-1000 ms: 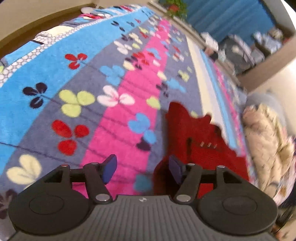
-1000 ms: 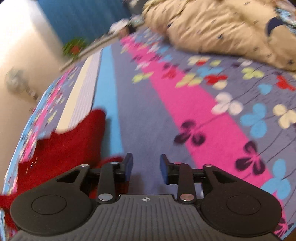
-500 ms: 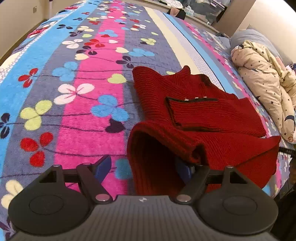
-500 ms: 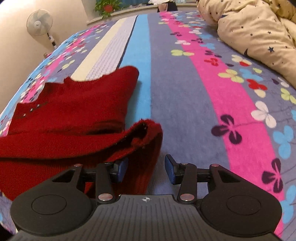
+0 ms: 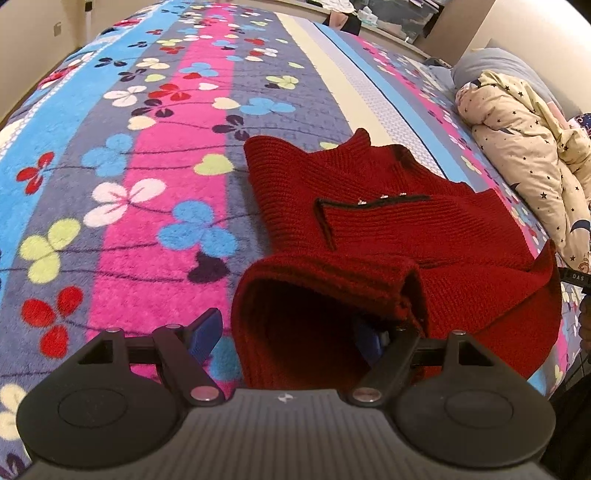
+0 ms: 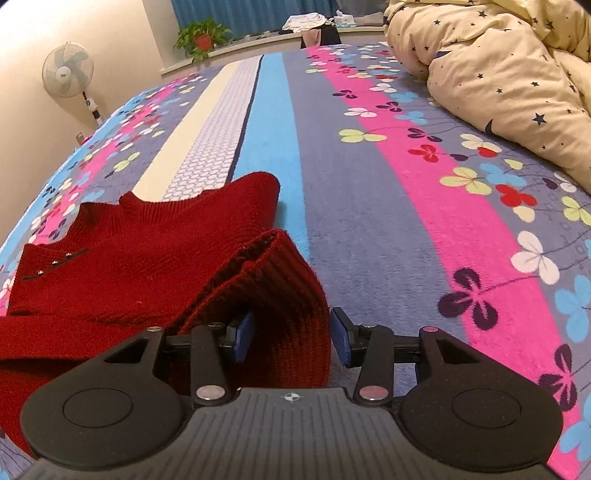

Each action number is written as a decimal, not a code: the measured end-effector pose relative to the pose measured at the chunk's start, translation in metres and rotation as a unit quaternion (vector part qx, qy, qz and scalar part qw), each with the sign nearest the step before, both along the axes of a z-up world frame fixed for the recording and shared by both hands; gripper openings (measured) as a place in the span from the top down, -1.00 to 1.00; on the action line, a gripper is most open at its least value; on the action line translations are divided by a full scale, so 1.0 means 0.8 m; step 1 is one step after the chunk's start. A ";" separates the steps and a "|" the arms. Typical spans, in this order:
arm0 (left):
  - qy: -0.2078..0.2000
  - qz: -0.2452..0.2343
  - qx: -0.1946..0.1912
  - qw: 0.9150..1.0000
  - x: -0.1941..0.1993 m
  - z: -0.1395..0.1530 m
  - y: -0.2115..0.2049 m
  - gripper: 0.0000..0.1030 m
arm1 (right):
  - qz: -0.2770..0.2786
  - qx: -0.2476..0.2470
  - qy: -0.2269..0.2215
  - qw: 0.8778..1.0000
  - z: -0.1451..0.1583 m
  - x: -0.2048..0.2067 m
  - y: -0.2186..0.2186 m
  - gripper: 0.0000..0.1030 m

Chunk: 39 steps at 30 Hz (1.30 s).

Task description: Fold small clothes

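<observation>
Red knit sweater (image 5: 388, 229), ribbed, dark trim and small metal studs along a chest seam, lying on bed (image 5: 155, 155) with its neckline toward the far end and its near hem folded up over the body. Bed cover: plush fleece, striped blue, grey, pink and cream, printed all over with clover shapes. Left gripper (image 5: 288, 334): blue pads, jaws standing wide; near-left corner of the folded hem bulging up between them as a hollow loop; one pad (image 5: 205, 332) bare and clear of the knit on the outer side, the other partly hidden under the fold, pressure on the cloth not discernible. Right gripper (image 6: 291, 341): jaws about half apart; near-right corner of the same folded hem standing between the pads, close against the inner pad (image 6: 242, 338), a narrow gap visible before the outer pad (image 6: 341, 341); no squeeze on the knit. Both corners draped over the gripper tips rather than pinched. Cream quilt (image 6: 509, 74), star and moon print, bunched along the bed's right side, well apart from the sweater. Beyond the bed: standing fan (image 6: 66, 74) by a pale wall, potted plant (image 6: 201, 35) on a low ledge, blue curtain behind it. Storage clutter at the far end, too small to identify.
</observation>
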<state>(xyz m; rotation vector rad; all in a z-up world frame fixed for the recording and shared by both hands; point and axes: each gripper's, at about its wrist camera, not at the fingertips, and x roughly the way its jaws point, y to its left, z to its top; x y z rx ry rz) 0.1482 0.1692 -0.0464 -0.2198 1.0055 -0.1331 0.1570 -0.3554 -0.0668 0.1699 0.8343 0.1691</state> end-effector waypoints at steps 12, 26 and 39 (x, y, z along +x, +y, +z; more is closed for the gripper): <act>-0.055 -0.013 -0.006 0.998 0.029 -0.001 -0.008 0.20 | 0.013 0.016 0.004 1.000 -0.010 0.013 0.000 0.56; -0.188 0.066 -0.085 0.976 0.017 0.056 0.048 0.78 | -0.057 0.182 -0.169 0.967 0.067 -0.014 -0.052 0.80; -0.023 0.162 -0.089 0.982 0.115 -0.042 0.077 0.77 | -0.134 0.096 -0.015 0.986 -0.023 0.124 -0.005 0.80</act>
